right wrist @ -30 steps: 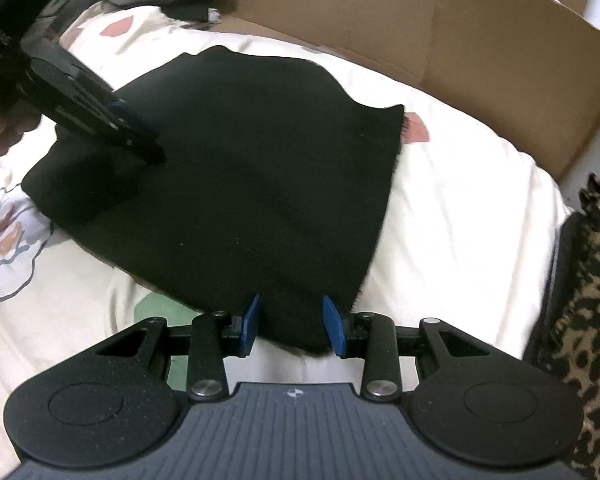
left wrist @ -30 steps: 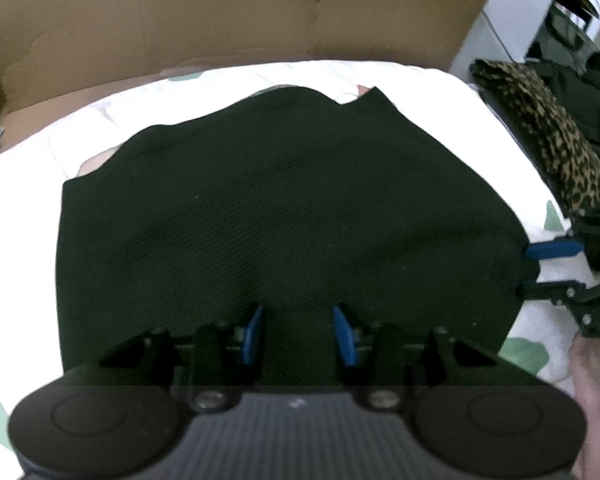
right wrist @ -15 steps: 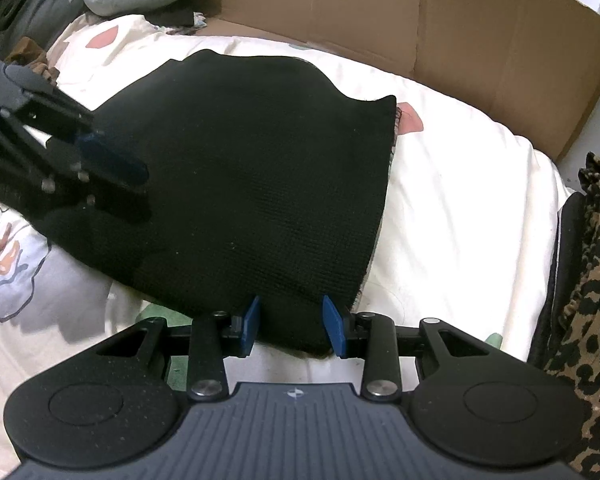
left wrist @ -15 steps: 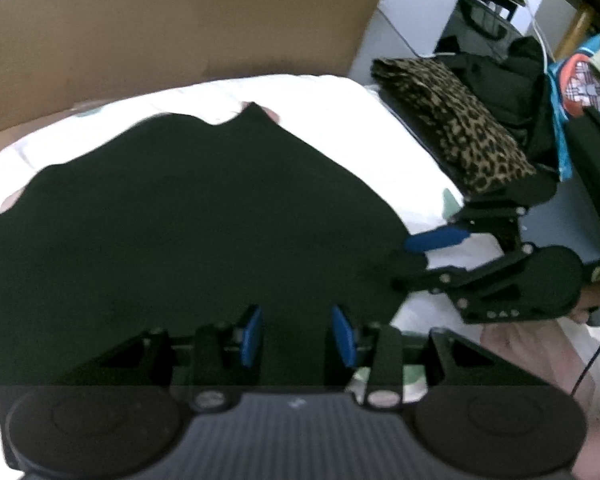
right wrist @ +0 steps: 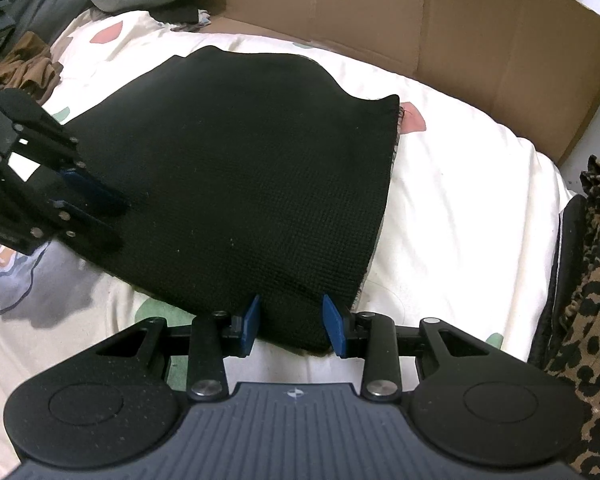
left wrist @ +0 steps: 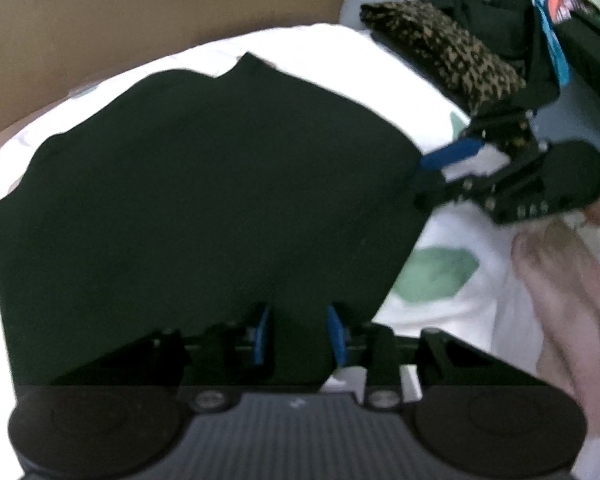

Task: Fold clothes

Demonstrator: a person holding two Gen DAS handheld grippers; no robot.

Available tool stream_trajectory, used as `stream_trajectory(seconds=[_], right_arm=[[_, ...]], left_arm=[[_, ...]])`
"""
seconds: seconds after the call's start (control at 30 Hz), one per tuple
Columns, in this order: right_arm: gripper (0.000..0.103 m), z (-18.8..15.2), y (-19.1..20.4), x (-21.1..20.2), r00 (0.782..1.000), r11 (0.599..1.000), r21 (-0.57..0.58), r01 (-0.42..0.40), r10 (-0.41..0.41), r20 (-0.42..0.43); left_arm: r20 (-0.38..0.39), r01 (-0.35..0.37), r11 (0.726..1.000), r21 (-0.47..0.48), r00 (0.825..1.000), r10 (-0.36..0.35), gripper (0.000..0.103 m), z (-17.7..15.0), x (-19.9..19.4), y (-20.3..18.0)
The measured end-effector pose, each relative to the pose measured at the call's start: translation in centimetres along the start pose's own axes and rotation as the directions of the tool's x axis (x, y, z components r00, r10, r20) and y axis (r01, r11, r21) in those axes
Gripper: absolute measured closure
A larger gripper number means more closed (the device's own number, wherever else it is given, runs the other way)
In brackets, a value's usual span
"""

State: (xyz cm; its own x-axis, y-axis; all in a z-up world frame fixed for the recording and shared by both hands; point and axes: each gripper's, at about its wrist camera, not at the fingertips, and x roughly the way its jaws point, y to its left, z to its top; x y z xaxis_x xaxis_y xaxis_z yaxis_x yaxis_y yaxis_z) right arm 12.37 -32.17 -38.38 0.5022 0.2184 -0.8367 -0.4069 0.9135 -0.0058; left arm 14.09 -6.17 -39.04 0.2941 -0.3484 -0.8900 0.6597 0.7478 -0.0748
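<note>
Black garment (right wrist: 236, 168) flat on bedsheet (right wrist: 460, 200); left tongs (left wrist: 296, 334) closing over hem, right tongs (right wrist: 290, 322) part-open astride corner; no legible writing.

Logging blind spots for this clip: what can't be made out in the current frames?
- Left wrist view: motion blur hides the weave and near hem of the black garment; the left gripper covers that hem.
- Right wrist view: whether the right gripper pinches the cloth; the hem dips behind its jaws.
- Right wrist view: the left gripper's body, cut off by the left edge.
- Both views: what lies under the garment on the bedsheet.
</note>
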Motion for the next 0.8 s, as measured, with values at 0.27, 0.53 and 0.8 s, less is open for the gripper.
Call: stream_trajectory(seconds=[0.27,0.53,0.8], right_arm=[[0.061,0.0,0.0,-0.1,1.0,1.0,0.005,-0.003,0.003,-0.003],[0.061,0.0,0.0,-0.1,1.0,1.0,0.005,0.001,-0.001,-0.005],[0.061,0.1,0.0,-0.2,1.0,1.0,0.01,0.007,-0.007,-0.01]], left_arm=[[-0.055,-0.045,0.998,-0.036,0.998,0.043,0.071,-2.8,-2.1,3.1],[-0.103,-0.072,0.987,-0.142,0.993,0.058,0.07,-4.2,-3.1,5.2],[-0.141,-0.122,0.977,-0.175,0.985,0.098,0.069,-5.8,-4.1,6.6]])
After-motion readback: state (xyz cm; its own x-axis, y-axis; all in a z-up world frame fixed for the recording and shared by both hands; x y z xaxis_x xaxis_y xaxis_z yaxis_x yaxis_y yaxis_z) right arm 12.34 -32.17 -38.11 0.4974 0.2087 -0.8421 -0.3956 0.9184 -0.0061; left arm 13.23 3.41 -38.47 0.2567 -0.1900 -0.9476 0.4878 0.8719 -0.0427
